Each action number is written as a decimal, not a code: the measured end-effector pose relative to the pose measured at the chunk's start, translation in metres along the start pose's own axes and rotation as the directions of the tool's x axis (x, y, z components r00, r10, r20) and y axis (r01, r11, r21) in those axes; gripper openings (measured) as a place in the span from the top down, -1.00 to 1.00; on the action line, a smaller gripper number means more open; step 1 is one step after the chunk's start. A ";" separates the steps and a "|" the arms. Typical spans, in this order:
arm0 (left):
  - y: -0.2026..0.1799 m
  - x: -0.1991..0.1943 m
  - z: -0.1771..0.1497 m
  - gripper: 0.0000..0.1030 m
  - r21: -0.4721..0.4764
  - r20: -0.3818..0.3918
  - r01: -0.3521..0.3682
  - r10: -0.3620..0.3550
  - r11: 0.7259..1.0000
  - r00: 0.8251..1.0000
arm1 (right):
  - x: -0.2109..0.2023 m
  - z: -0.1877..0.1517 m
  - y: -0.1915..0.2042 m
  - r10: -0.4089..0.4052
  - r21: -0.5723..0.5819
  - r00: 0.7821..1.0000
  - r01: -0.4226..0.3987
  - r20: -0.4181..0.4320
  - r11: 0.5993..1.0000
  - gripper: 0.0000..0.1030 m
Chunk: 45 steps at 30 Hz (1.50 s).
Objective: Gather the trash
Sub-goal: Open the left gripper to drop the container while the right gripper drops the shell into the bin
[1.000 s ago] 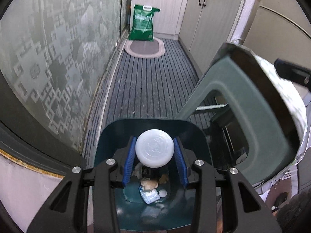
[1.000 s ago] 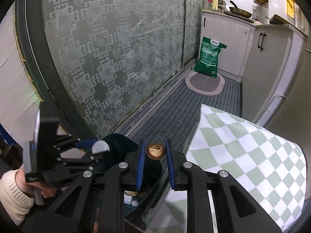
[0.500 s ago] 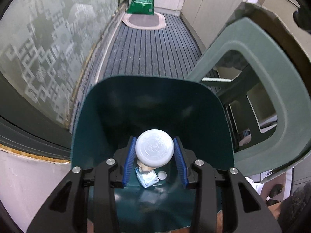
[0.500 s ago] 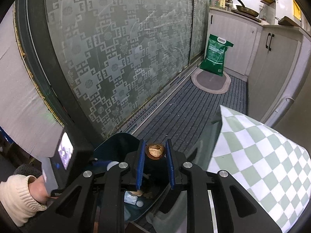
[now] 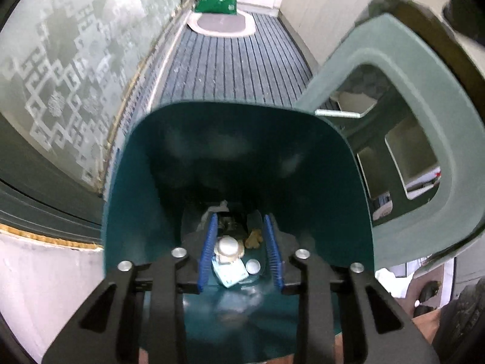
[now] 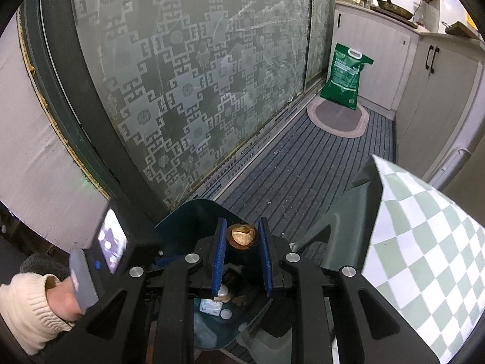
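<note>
Left gripper (image 5: 239,250) jaws now wide and empty — the white cap (image 5: 228,247) has dropped into the teal bin (image 5: 136,182). Right gripper (image 6: 241,254) grips a nutshell (image 6: 241,235) above the bin — next to release.

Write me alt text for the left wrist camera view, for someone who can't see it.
The left gripper, fingers open and empty, points down into a dark teal trash bin where a white bottle cap, a crumpled wrapper and other scraps lie at the bottom. A green plastic chair stands to the right, on striped grey flooring.
</note>
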<state>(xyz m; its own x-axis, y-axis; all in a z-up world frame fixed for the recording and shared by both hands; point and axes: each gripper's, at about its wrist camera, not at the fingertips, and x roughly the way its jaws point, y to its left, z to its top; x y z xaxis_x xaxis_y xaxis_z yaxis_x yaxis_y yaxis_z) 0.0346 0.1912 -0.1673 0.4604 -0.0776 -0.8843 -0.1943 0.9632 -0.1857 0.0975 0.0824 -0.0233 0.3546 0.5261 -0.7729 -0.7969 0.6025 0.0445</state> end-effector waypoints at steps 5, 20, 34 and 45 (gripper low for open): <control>0.012 -0.031 0.010 0.48 -0.030 0.118 -0.015 0.018 0.999 0.993 | 0.018 -0.007 0.010 0.010 -0.001 0.999 -0.010 -0.044 1.000 0.60; 0.029 -0.101 0.021 0.69 -0.076 0.356 0.051 -0.021 0.996 0.934 | 0.091 -0.054 0.050 0.037 -0.038 0.968 -0.048 -0.247 0.998 0.60; 0.019 -0.130 0.020 0.69 -0.035 0.446 0.112 -0.085 0.993 0.891 | 0.139 -0.091 0.047 0.019 -0.041 0.927 -0.037 -0.374 0.999 0.38; 0.017 -0.144 0.018 0.69 -0.022 0.478 0.112 -0.088 0.993 0.874 | 0.133 -0.095 0.047 0.018 -0.056 0.930 -0.042 -0.366 0.998 0.38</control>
<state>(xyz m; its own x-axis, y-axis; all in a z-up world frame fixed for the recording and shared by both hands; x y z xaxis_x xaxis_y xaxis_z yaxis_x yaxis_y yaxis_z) -0.0192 0.2231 -0.0350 0.8334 -0.0295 -0.5519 -0.1604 0.9427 -0.2927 0.0606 0.1240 -0.1845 0.1363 0.2807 -0.9501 -0.8373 0.5452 0.0410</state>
